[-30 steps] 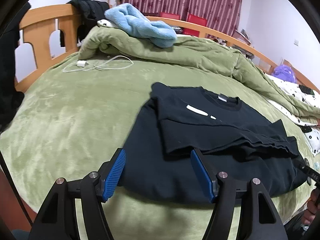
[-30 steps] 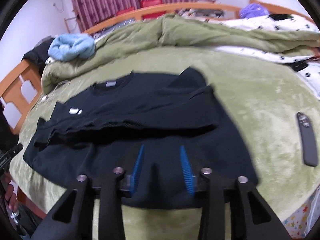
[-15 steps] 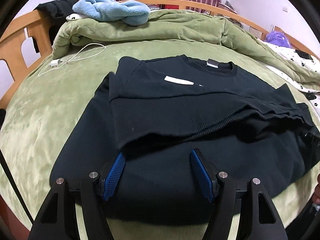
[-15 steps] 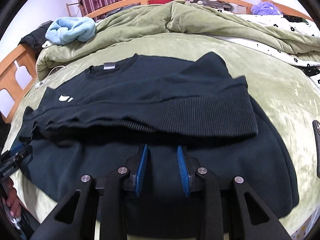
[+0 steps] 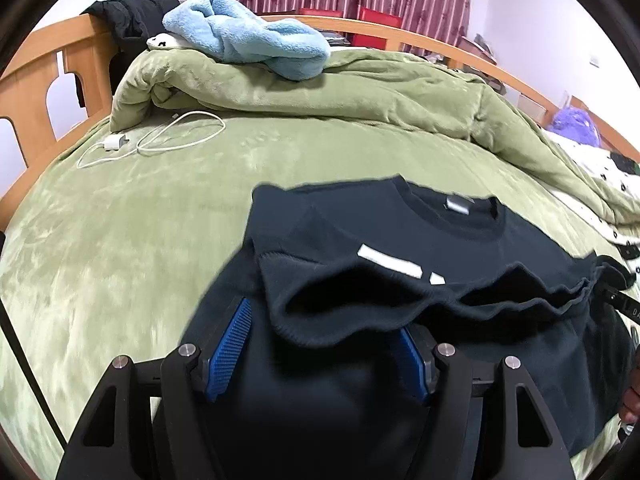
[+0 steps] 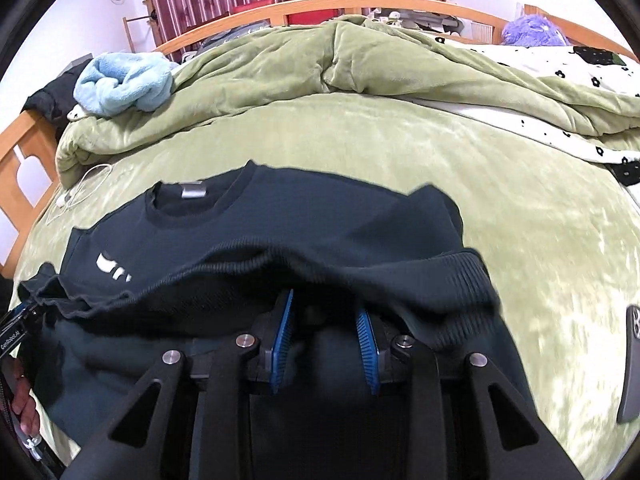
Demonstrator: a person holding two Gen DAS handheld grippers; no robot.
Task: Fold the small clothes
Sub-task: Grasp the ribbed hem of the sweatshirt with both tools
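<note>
sweatshirt (image 5: 404,240) lay on the green blanket (image 5: 120,240), its ribbed hem (image 6: 360,268) draped over both grippers. jaws stood apart on the left gripper (image 5: 320,340) and narrower on the right gripper (image 6: 324,336), neither clamped. both should carry the hem level toward the far collar (image 5: 452,216), keeping it straight. charger cable (image 5: 160,140) far left and phone (image 6: 632,364) right lay clear.

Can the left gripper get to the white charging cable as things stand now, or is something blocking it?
Probably not directly. The left gripper has its blue fingers tucked under the fold of the black sweatshirt. The white charging cable lies far off on open green blanket, otherwise unblocked.
</note>
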